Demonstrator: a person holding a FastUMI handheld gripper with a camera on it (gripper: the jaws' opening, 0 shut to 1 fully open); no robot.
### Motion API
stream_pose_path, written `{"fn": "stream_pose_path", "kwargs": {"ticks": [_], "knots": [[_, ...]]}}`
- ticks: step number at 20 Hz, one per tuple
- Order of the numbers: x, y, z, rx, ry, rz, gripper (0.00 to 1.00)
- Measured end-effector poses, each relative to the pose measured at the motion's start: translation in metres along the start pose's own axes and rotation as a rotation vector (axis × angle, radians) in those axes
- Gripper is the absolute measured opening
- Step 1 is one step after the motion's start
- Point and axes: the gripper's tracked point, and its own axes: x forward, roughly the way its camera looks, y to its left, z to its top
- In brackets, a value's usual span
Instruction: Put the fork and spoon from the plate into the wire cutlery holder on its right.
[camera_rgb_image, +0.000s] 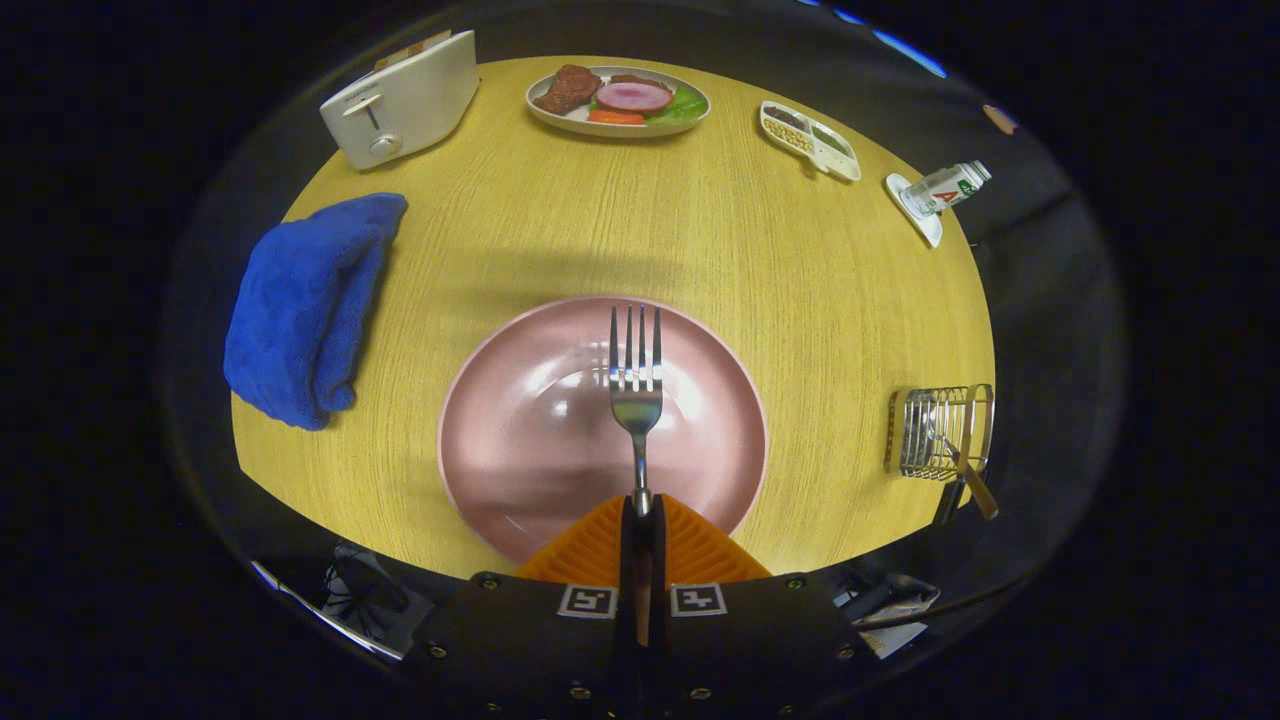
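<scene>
Holding the fork (637, 385) by its handle end: the gripper (641, 520) has both orange fingers (592, 553) closed narrow on the handle, nothing else between them. Fork points straight ahead along the fingers, tines away, and looks lifted over the middle of the pink plate (510, 430) rather than resting on it; can't confirm the gap from this view.

Plate sits at the table's near edge, centre. No spoon visible on it. Wire cutlery holder (938, 432) stands to the plate's right, at the table's (700, 230) right edge, well apart from the plate. It already has 1 utensil in it, handle sticking out over the edge toward the near side. Probably the spoon, but too small to tell. If so, the fork is the last item.

Step in hand, my read: carry the fork right and drop it in the holder.
- Keep the grip firm. The hold is at the very end of the handle, so the long overhang can pivot if swung fast.
- Clear the plate rim before going sideways.
- Tilt the fork tines-down over the holder's open top, aim for the free side away from the utensil already in there.
- Lower before releasing. The holder looks light and sits right at the edge, so a nudge could push it off.

Further out: blue towel (305, 305) at the left edge, toaster (403, 98) in the far left corner, food plate (618, 100) at the far edge, small tray (810, 140) and bottle (945, 187) toward the far right. None are in the path.
</scene>
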Motion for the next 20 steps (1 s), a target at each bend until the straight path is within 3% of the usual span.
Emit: {"fn": "stream_pose_path", "kwargs": {"ticks": [10, 20], "knots": [[-0.024, -0.087, 0.001, 0.126, 0.018, -0.102, 0.05], [-0.028, -0.172, -0.013, 0.310, 0.063, -0.148, 0.05]]}}
